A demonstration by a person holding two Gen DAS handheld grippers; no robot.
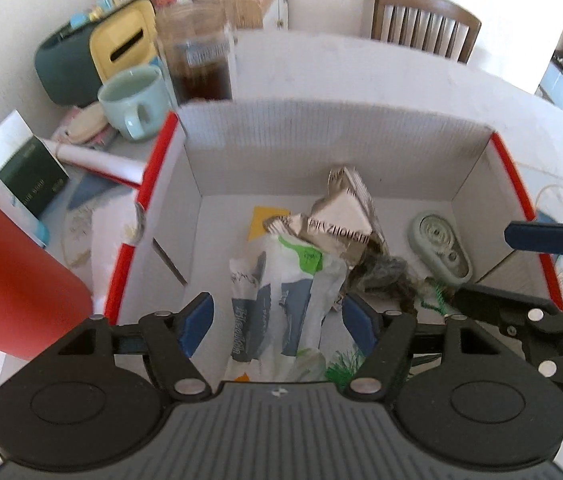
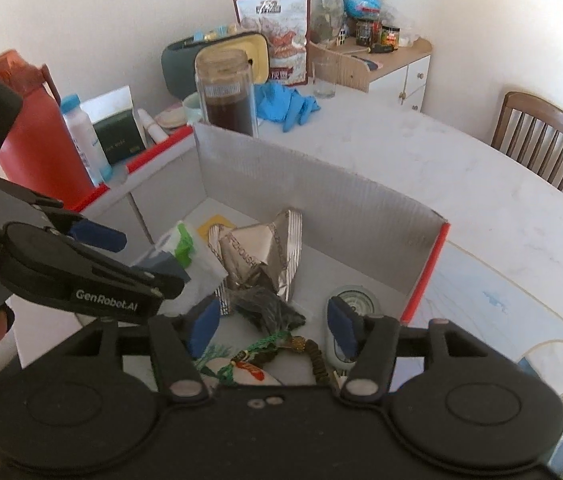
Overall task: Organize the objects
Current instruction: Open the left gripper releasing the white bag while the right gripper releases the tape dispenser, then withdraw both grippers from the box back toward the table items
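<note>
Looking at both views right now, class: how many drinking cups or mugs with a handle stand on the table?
1: a pale green mug behind the box's far left corner, beside the dark-liquid jar. In the right view the jar mostly hides it; others may be hidden.

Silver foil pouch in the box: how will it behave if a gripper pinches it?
The silver foil pouch looks crumpled and flattened, so it is probably light and near empty. Its creased skin would likely buckle rather than stay stiff. The glossy foil may slip between the pads.
</note>
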